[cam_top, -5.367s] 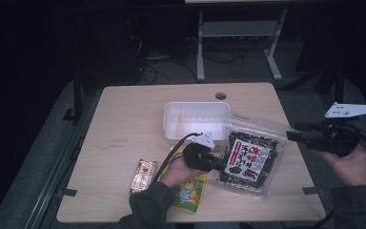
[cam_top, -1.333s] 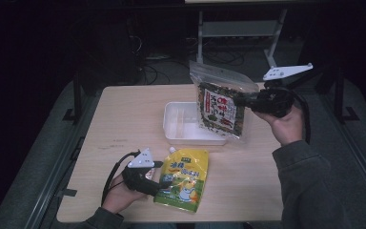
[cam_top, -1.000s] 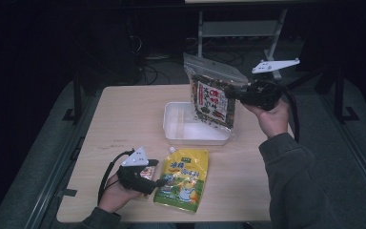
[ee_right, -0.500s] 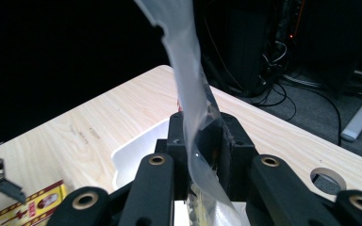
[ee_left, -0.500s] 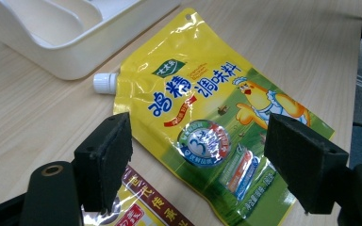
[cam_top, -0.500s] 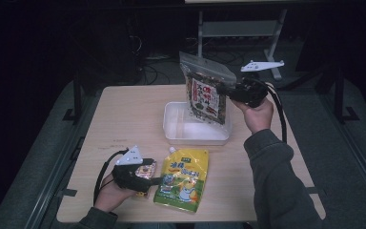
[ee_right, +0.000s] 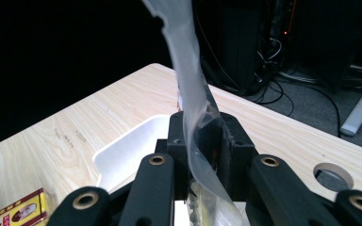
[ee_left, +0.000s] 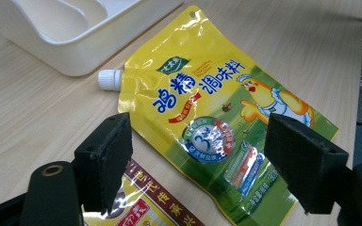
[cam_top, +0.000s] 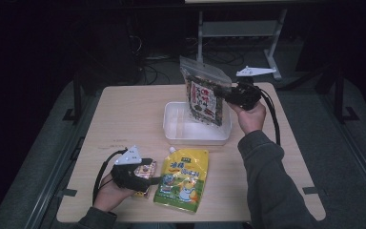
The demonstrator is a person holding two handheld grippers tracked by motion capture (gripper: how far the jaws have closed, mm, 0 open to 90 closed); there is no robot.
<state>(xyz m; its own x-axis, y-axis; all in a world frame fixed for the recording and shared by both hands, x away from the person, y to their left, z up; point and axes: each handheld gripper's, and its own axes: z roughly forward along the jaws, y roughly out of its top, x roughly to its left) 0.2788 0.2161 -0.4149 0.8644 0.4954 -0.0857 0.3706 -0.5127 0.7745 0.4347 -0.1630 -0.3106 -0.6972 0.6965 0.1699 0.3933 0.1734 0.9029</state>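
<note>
My right gripper [cam_top: 227,95] is shut on the right edge of a clear zip bag of dark seaweed snack [cam_top: 203,94]. The bag hangs upright over the white plastic tray [cam_top: 174,128]; I cannot tell whether its lower end touches it. In the right gripper view the bag's clear edge [ee_right: 192,101] is pinched between the closed jaws of that gripper [ee_right: 202,141]. My left gripper [cam_top: 153,180] lies low near the table's front left, open. Its jaws [ee_left: 202,160] straddle the lower part of a yellow spouted pouch [ee_left: 217,113], with a small red-and-yellow packet [ee_left: 139,205] under the left jaw.
The tray [ee_left: 70,33] sits just beyond the pouch's white cap. A round cable hole [ee_right: 331,175] is in the tabletop at the far edge. Beyond the table are cables and a metal stand base on dark floor [cam_top: 228,28]. Bare wood lies left of the tray [cam_top: 128,114].
The right hand has carried the bag leftward and down, from the tray's far right side to over the tray. The left gripper has hardly moved.
</note>
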